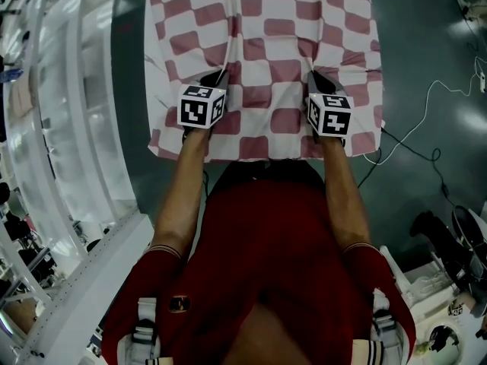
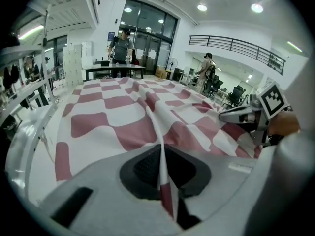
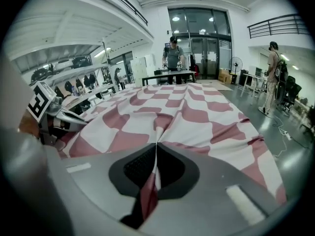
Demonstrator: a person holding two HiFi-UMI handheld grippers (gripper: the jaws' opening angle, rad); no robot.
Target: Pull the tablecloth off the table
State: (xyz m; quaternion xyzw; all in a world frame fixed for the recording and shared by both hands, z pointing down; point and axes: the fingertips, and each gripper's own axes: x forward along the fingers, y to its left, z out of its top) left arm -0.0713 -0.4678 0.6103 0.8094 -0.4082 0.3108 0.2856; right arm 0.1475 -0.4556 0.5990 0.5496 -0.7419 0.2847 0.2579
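Head view: the tablecloth point(image 1: 266, 44) covers the bench. The left gripper point(image 1: 219, 76) and right gripper point(image 1: 314, 78) sit at its near edge, forearms point(image 1: 179, 196) extended and parallel.

Left gripper view: fingers clamped on a cloth fold.

Right gripper view: fingers likewise pinching cloth.

Grasp step achieved; next, draw both back evenly.

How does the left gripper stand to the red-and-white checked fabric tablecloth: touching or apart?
Touching. The left gripper view shows the left gripper shut on a raised fold of the tablecloth, the cloth pinched between its jaws.
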